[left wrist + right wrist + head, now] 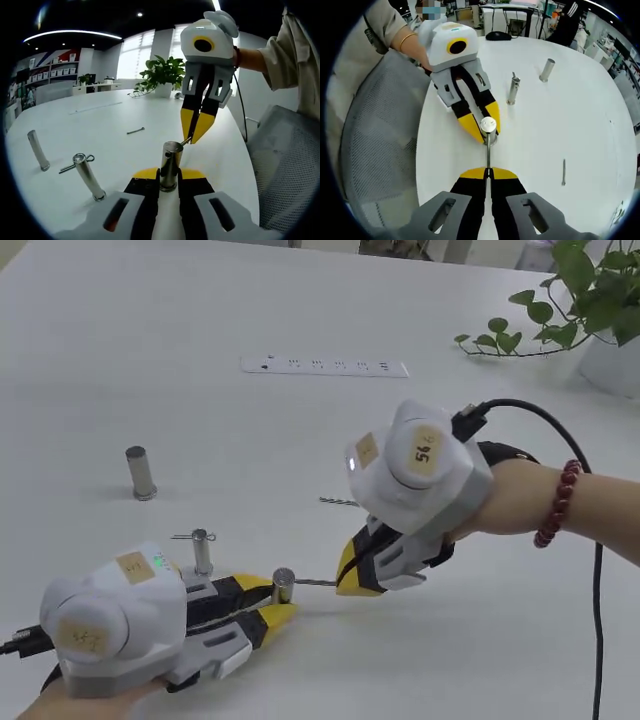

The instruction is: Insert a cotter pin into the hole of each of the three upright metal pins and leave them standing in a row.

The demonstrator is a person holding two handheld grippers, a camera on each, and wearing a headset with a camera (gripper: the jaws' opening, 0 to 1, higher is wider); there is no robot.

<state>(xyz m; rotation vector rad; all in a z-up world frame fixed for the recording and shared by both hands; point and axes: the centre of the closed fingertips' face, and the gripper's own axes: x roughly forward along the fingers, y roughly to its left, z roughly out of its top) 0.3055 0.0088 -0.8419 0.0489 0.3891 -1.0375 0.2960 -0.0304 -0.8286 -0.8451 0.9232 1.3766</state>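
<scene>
My left gripper (280,597) is shut on an upright metal pin (283,585), held low on its shaft (170,159). From the right, my right gripper (346,584) is shut on a thin cotter pin (318,582) that lies level. The cotter pin (488,149) reaches the metal pin's head (488,125); whether its tip is inside the hole I cannot tell. Behind stands a second metal pin (203,551) with a cotter pin through its top. A third, bare metal pin (140,472) stands farther back left. One loose cotter pin (338,502) lies on the table.
A white power strip (324,366) lies across the far middle of the white table (150,350). A potted plant (590,290) stands at the far right corner. A black cable (597,570) trails from the right gripper. A mesh chair (280,165) is beside the table edge.
</scene>
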